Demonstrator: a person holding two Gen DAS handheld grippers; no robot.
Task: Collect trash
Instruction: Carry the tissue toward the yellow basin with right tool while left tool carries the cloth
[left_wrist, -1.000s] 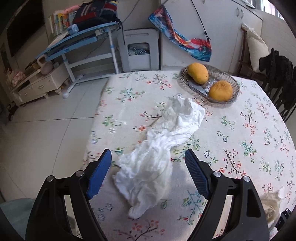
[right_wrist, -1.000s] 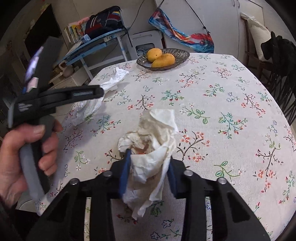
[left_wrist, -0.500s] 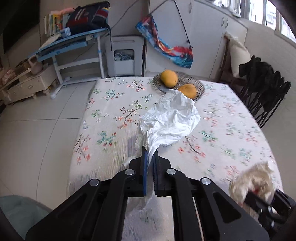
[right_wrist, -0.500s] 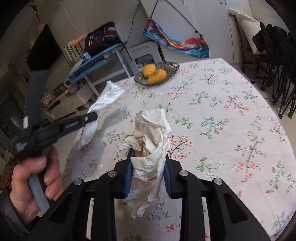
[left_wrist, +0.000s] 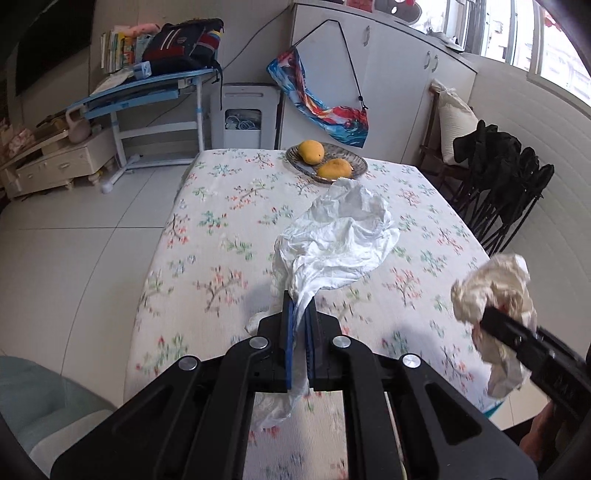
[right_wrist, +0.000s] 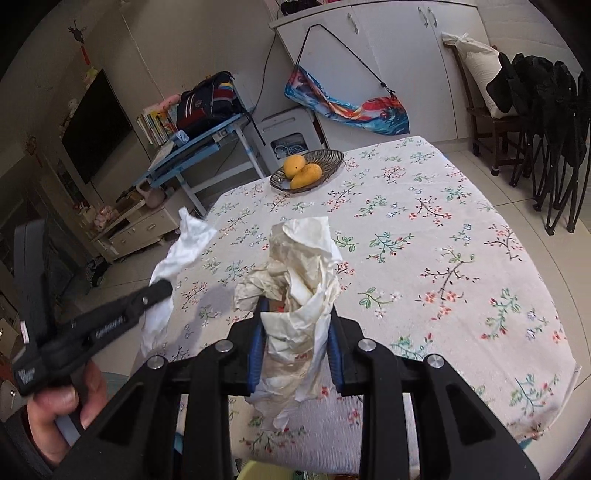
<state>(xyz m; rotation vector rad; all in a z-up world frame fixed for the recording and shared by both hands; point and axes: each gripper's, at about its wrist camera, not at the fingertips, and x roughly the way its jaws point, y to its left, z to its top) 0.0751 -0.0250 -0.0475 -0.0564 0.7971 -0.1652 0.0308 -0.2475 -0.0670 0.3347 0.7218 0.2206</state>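
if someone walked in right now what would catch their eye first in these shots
Probably the two wads of trash held above the floral tablecloth: the left gripper pinches a crumpled white tissue, and the right gripper clamps a stained cream-coloured paper wad. After that, the two yellow-orange mangoes in the dark woven dish at the table's far end.

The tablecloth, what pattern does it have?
The tablecloth is off-white with small flowering sprigs in red, green and blue; clearest in the right wrist view.
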